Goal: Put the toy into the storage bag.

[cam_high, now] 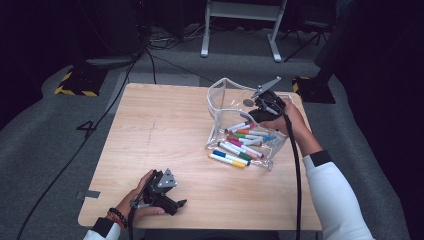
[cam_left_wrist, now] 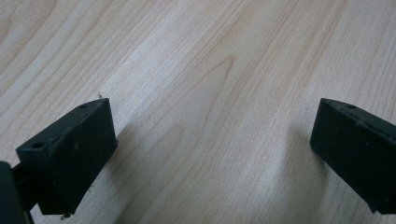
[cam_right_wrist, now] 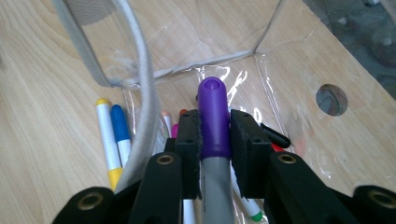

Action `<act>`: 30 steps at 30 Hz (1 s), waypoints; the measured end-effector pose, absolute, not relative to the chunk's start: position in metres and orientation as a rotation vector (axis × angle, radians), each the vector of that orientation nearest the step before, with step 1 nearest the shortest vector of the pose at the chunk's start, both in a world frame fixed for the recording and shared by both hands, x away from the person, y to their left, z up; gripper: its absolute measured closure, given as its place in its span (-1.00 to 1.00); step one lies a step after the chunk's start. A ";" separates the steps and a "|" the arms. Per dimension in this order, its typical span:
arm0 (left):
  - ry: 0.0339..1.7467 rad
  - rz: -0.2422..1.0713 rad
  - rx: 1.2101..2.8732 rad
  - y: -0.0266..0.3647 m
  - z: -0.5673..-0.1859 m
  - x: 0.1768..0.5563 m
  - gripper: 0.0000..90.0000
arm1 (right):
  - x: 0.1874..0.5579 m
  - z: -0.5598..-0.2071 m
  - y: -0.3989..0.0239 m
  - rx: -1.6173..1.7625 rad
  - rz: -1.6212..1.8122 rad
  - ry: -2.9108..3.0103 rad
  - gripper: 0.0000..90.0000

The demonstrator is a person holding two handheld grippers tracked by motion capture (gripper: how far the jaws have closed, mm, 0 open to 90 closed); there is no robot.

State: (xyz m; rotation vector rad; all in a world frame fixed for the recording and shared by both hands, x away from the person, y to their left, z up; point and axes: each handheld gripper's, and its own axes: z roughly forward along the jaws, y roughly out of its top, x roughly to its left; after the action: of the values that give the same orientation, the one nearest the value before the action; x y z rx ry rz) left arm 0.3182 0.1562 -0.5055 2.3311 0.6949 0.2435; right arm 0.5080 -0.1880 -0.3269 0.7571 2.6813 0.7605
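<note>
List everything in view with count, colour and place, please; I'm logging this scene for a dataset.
Light wooden table: one, pale wood, centre of the high view.
Clear plastic zip pouch: one, transparent with grey trim, on the table's right half, open.
Coloured felt markers: about ten, mixed colours, lying in the pouch; a yellow-capped and a blue-capped one at its front edge.
Purple-capped grey marker: one, clamped by the cap.
Round hole: one, in the tabletop beside the pouch.
White frame legs: two, on the grey carpet behind.
Left gripper: black fingers wide apart, over bare wood.
Right gripper: fingers shut on the purple-capped marker, at the pouch.
</note>
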 end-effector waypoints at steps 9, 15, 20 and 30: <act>0.694 0.243 2.331 0.156 -0.505 0.318 -0.99 | 0.505 -0.323 -0.191 0.767 0.780 2.631 0.43; 0.693 0.243 2.332 0.156 -0.505 0.318 -0.99 | 0.495 -0.310 -0.203 0.766 0.872 2.519 0.23; 0.694 0.243 2.331 0.156 -0.505 0.318 -0.99 | 0.480 -0.295 -0.222 0.780 0.998 2.433 0.13; 0.694 0.244 2.332 0.156 -0.505 0.318 -0.99 | 0.418 -0.288 -0.254 0.624 1.228 2.353 -0.01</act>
State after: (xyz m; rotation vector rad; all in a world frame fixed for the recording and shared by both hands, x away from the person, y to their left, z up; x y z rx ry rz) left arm 0.3183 0.1561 -0.5054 2.3316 0.6945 0.2442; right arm 0.4176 -0.2535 -0.2880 0.6243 2.3531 1.2281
